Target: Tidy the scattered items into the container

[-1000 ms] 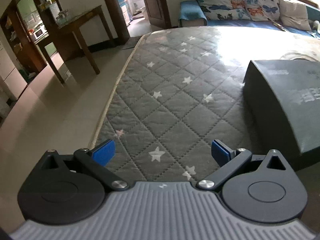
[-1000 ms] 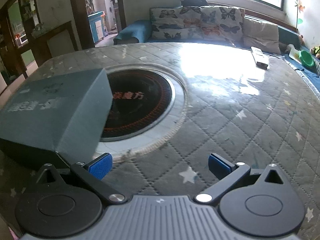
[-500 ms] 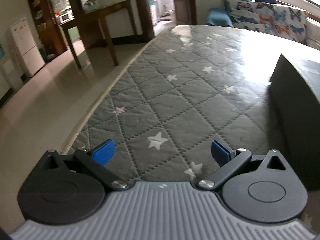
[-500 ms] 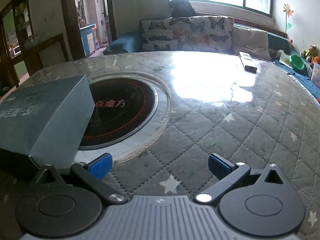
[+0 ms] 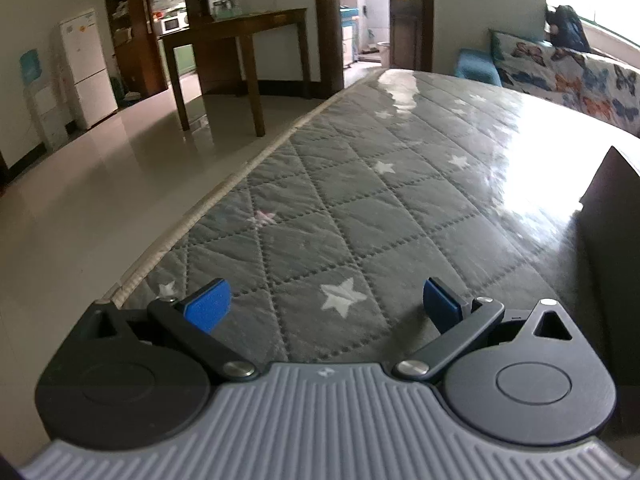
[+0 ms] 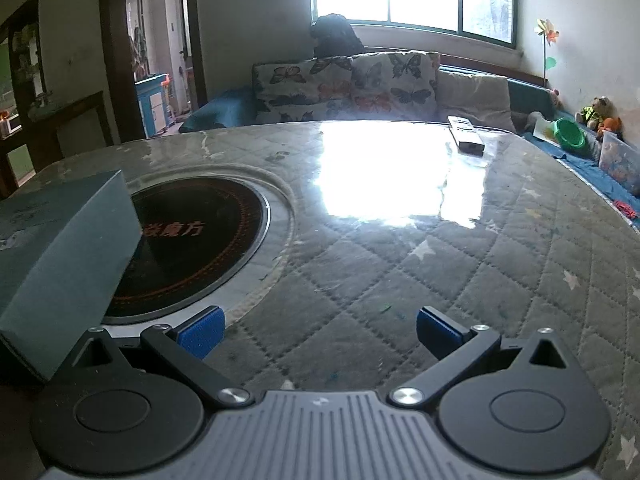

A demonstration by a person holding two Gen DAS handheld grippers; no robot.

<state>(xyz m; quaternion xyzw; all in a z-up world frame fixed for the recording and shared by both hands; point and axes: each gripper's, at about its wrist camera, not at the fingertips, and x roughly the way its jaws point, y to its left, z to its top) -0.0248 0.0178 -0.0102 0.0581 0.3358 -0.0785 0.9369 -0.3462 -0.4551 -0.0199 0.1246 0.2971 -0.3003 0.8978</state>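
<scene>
- Grey quilted cloth with white stars, under a glossy clear sheet, covers the table (image 5: 360,216) I work over; window glare washes out its far half.
- My left gripper (image 5: 326,306) hangs just above the near edge of that table, its blue pads (image 5: 208,306) spread wide with nothing between them, one white star showing in the gap.
- My right gripper (image 6: 318,330) is likewise released and empty, blue pads (image 6: 200,332) apart over bare quilting.
- Just left of my right gripper sits the dark teal box (image 6: 60,256), closed side up, resting on the table and overlapping the round black cooktop (image 6: 196,240); from the left wrist view only its dark corner (image 5: 612,240) shows at the right edge.
- Faint printing runs across the box top, too blurred for me to read.
- On the cooktop, orange characters read "炭魔方" beside the box, with a ring of smaller orange marks I cannot make out.
- Farther across the table lies a remote control (image 6: 466,134), well apart from the box.
- Beyond the table stand a sofa with butterfly-print cushions (image 6: 348,84) and a bright window.
- Off to the left I see a wooden side table (image 5: 240,64) and a white fridge (image 5: 86,66) on a tiled floor.
</scene>
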